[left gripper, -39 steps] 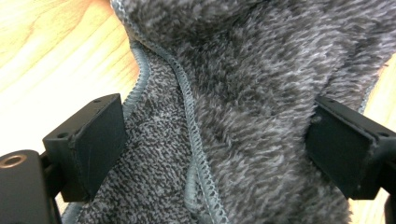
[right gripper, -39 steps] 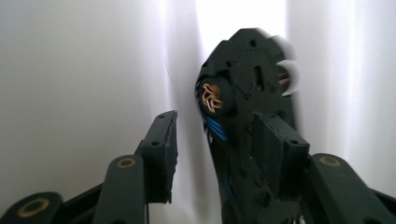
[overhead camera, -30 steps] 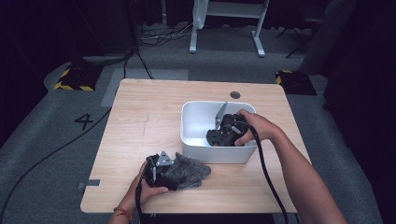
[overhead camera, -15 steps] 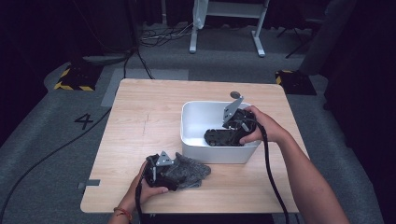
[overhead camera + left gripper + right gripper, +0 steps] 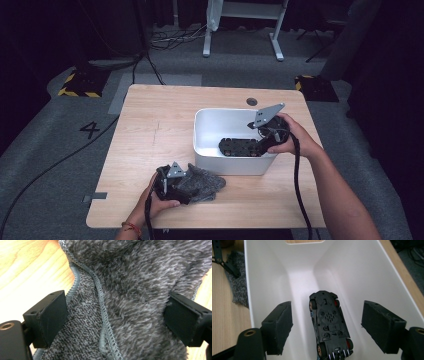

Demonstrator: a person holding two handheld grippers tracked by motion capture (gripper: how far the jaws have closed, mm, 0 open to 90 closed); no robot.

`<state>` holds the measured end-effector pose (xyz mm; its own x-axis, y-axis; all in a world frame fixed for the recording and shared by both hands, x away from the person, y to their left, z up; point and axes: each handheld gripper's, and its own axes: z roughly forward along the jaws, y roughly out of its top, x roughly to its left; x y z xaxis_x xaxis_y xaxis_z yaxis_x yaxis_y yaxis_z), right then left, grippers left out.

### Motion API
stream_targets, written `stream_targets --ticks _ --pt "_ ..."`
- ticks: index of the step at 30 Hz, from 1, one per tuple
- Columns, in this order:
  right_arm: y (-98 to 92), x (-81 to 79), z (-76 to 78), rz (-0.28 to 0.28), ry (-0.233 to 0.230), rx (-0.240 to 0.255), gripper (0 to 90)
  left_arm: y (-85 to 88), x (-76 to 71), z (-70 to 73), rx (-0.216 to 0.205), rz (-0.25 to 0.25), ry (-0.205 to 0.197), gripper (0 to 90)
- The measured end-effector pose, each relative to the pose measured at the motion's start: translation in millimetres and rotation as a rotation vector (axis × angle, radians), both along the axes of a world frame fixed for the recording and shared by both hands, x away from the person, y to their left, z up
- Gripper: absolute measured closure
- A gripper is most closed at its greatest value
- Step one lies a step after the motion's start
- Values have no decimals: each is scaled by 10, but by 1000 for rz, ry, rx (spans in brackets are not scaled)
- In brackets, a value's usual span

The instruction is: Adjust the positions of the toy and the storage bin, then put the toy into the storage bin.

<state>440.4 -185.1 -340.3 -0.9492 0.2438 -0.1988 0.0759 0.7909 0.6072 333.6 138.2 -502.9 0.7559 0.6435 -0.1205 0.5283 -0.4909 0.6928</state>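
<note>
In the white bin (image 5: 205,131), at 3 o'clock of the table (image 5: 150,130), a toy car (image 5: 329,326) lies belly-up on the floor. The right gripper (image 5: 329,327) is seen above it, its jaws having just been opening; they now stand wide with the car between them but untouched, so the car is released. That gripper is best lifted straight up, clear of the bin's walls, before being swung away. At 6 o'clock a grey cloth (image 5: 130,290) lies beside the bin; the left gripper (image 5: 113,322) is set down on it, jaws spread, nothing pinched. A fold should be gathered between the pads before squeezing.
</note>
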Motion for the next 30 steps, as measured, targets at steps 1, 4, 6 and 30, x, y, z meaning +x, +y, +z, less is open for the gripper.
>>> stream_targets --ticks 1,4,6,30 --pt "-21 -19 22 -2 -9 13 251 0 0 0 -1 0 1 93" --pt "-89 -95 83 -15 -28 50 248 0 0 0 -1 0 1 93" --pt "-135 -151 118 -24 -50 66 240 0 0 0 0 0 0 93" --pt "-848 -712 72 -126 -137 180 223 -8 0 -2 2 1 -3 93"
